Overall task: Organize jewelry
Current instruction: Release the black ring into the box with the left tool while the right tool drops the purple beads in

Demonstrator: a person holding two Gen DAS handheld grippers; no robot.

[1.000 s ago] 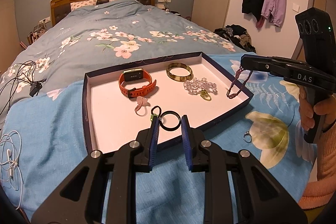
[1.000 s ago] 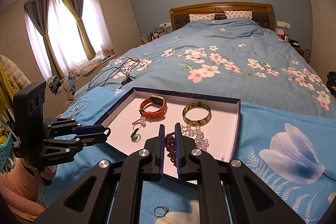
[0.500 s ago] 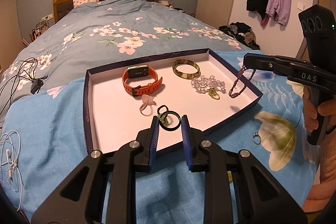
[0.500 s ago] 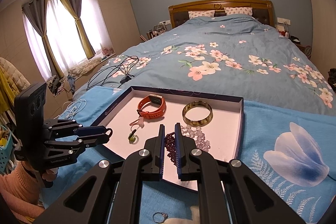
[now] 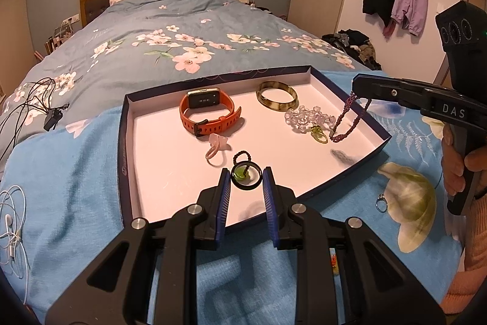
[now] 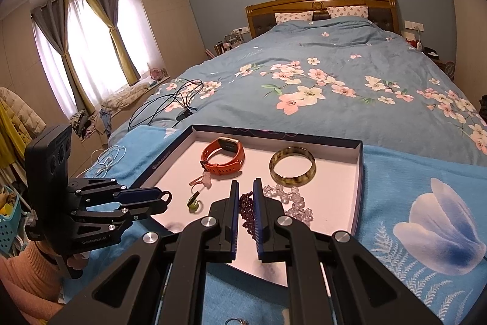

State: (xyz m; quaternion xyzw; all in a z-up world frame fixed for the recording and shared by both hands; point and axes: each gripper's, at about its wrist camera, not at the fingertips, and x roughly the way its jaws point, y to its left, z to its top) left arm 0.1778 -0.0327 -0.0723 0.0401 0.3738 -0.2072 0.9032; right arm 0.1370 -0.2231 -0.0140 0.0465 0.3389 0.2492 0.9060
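Observation:
A dark-rimmed tray (image 5: 122,142) with a white floor lies on the blue blanket. My left gripper (image 5: 246,183) is shut on a thin black ring (image 5: 246,188), held just above the tray's near part. My right gripper (image 6: 245,194) is shut on a purple bead bracelet (image 5: 347,124), which dangles over the tray's right side. On the tray's floor lie an orange watch (image 5: 210,114), a mottled bangle (image 5: 277,96), a clear bead bracelet (image 5: 307,118), a green ring (image 5: 318,136) and a pink ring (image 5: 216,148). A second green piece (image 6: 193,203) lies under the left gripper's tips.
A silver ring (image 5: 380,203) lies on the blanket right of the tray. Black cables (image 5: 33,102) and white earphones (image 5: 12,221) lie to the left. The flowered bed stretches behind the tray. A hand (image 5: 456,169) holds the right gripper's handle.
Both grippers have edged slightly further over the tray with their pieces still held. The purple bracelet now hangs more inside the right rim.

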